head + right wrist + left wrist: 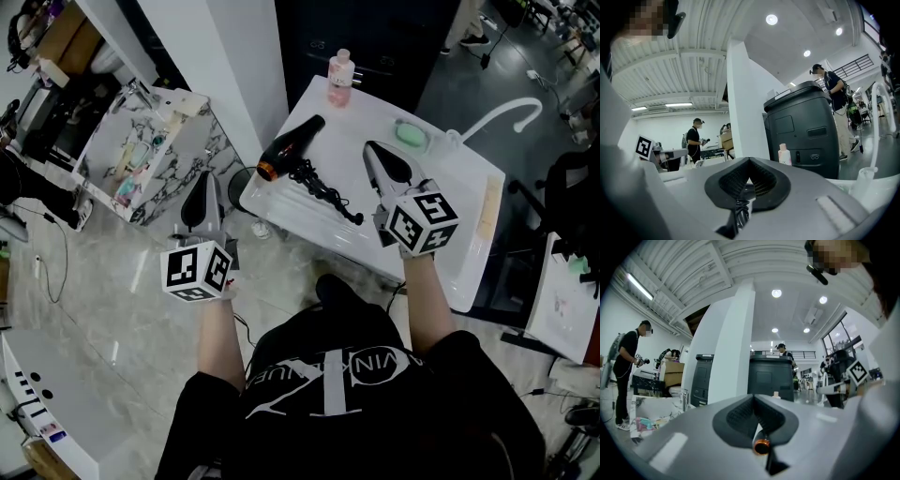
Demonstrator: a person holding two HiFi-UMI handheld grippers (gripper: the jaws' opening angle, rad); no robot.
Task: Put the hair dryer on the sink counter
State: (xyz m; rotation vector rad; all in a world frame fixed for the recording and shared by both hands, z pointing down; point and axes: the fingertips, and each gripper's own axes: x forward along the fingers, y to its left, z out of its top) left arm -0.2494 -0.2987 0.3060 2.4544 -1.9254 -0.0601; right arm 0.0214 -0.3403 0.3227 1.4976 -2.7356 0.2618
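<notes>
Hair dryer (291, 148) lies on counter (469, 225) near its left edge. Left hand-held gripper (200, 192), right hand-held gripper (380, 159): jaws together, empty.

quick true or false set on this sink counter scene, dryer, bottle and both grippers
1. The hair dryer lies on the white sink counter. True.
2. The right gripper holds the hair dryer. False: its jaws are shut on nothing, and the dryer lies apart from it.
3. A pink bottle stands at the counter's far end. True.
4. The left gripper hangs over the counter. False: it is over the floor, beside the counter's edge.
</notes>
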